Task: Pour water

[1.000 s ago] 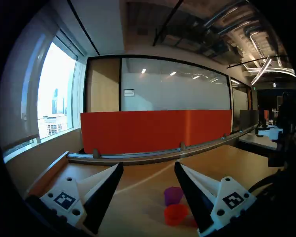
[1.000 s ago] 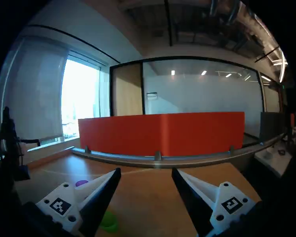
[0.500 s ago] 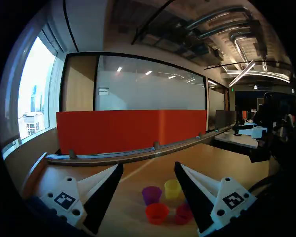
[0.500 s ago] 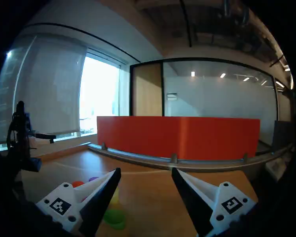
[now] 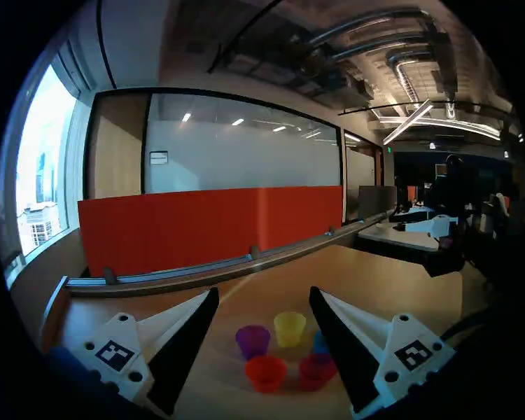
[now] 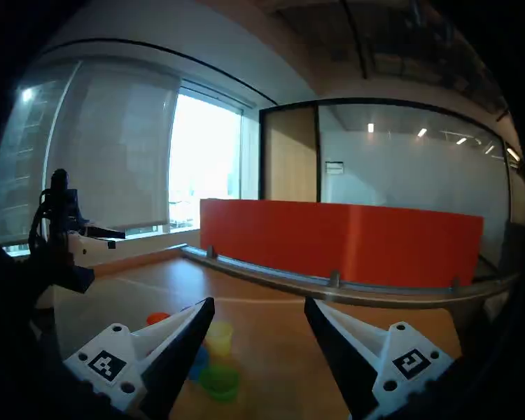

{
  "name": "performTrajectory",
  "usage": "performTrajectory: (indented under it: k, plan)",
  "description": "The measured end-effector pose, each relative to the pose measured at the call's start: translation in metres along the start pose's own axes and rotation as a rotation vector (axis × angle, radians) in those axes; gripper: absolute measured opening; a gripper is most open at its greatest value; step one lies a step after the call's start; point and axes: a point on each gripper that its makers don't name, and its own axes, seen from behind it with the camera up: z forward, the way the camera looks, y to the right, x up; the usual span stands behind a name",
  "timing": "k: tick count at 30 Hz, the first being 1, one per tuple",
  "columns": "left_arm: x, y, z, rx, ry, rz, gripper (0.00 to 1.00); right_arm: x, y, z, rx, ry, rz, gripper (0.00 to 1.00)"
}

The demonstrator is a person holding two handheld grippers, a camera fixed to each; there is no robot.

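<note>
Small plastic cups stand in a cluster on the wooden table (image 5: 374,273). In the left gripper view a purple cup (image 5: 253,341), a yellow cup (image 5: 290,328), an orange cup (image 5: 265,372) and a red cup (image 5: 316,371) sit between the fingers, and a blue cup (image 5: 320,343) is partly hidden by the right finger. My left gripper (image 5: 262,290) is open above and short of them. In the right gripper view the yellow cup (image 6: 219,337), a green cup (image 6: 219,381), the blue cup (image 6: 198,360) and the orange cup (image 6: 157,318) lie low left. My right gripper (image 6: 257,301) is open, holding nothing.
An orange divider panel (image 5: 206,224) with a metal rail (image 5: 213,269) runs along the table's far edge. The other gripper and the arm holding it appear at the far right (image 5: 441,245) in the left gripper view, and at the far left (image 6: 66,241) in the right gripper view. Bright windows lie to the left.
The left gripper view swung right and brought more cups between its fingers. The right gripper view swung left, bringing the yellow, blue and orange cups into sight. Both grippers stayed open.
</note>
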Motion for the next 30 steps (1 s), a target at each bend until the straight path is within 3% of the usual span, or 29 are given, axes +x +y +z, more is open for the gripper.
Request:
performTrajectory:
  k: [20,30]
  plan:
    - [-0.025,0.009,0.001,-0.076,-0.120,0.052,0.96,-0.024,-0.012,0.000,0.099,-0.137,-0.022,0.99]
    - [-0.039,0.016,0.004,-0.126,-0.169,0.051,0.96,-0.044,-0.018,0.002,0.147,-0.213,-0.044,0.99]
